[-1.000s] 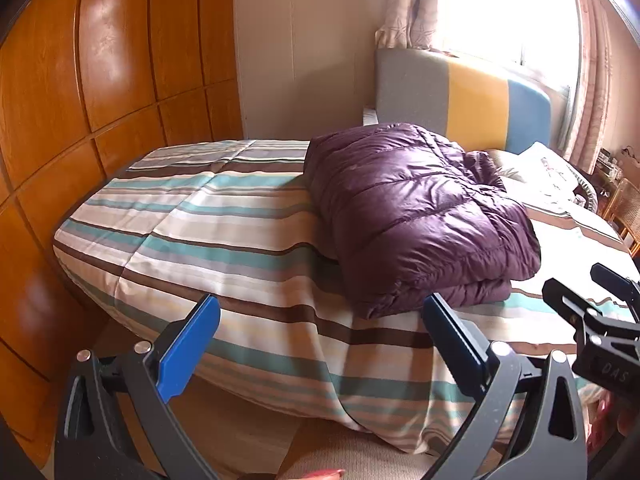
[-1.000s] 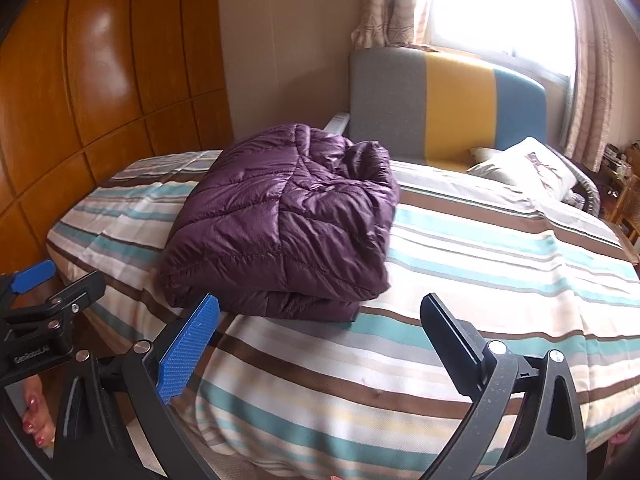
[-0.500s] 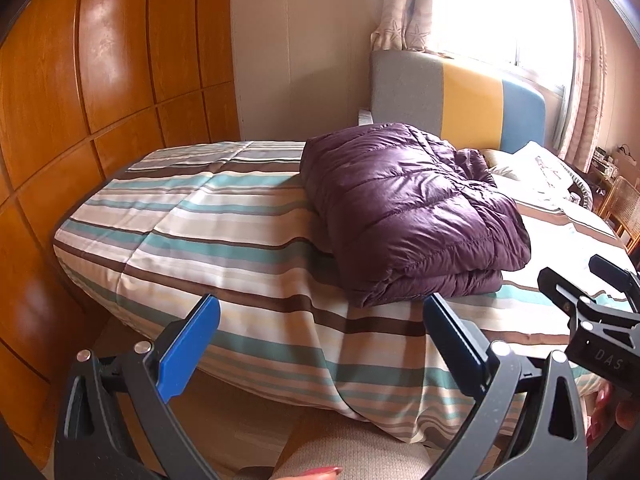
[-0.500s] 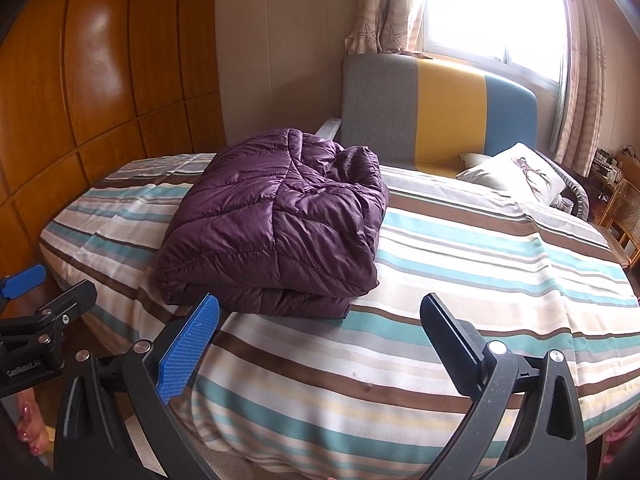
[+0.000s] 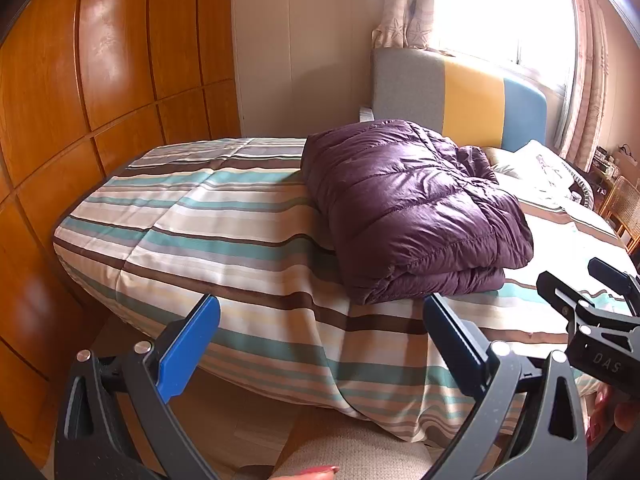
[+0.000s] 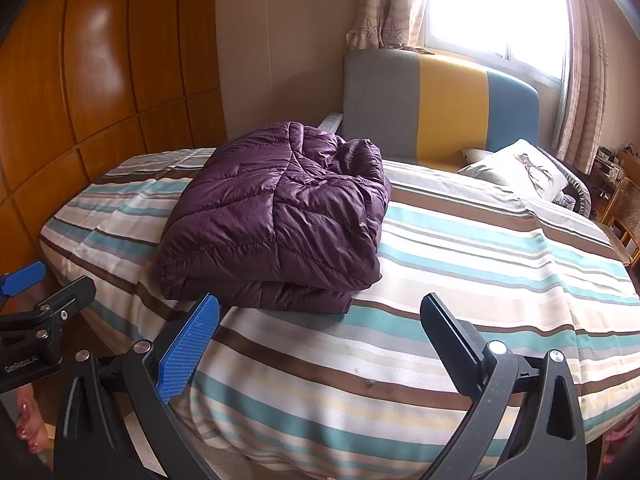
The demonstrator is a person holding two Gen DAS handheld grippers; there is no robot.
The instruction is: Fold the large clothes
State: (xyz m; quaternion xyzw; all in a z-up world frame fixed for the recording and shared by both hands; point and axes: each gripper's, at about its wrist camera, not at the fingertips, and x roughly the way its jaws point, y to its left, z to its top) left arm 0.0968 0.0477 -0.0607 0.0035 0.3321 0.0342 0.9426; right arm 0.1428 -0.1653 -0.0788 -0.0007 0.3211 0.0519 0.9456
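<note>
At the near edge of both views, my two grippers hang in the air short of the bed. My left gripper (image 5: 320,336) has its jaws spread wide, blue pads facing each other, with nothing between them; my right gripper (image 6: 320,336) is spread just as wide and also holds nothing. Each tool appears at the margin of the other's view: the right one at the right edge of the left wrist view, the left one at the left edge of the right wrist view.

Beyond the fingertips, the striped bedspread (image 5: 224,240) covers the bed and drapes over its near side. On it, near that edge, lies the purple quilted jacket (image 6: 280,220), folded into a thick, roughly rectangular bundle with its layers stacked and a looser, rumpled part at the far end. Neither gripper touches it.

Farther back, a white pillow (image 6: 516,168) rests at the right, before a headboard (image 6: 436,120) panelled in grey, yellow and blue. Behind that stand a curtained window (image 6: 496,4) and, to the left, a wooden wardrobe (image 5: 100,80).
</note>
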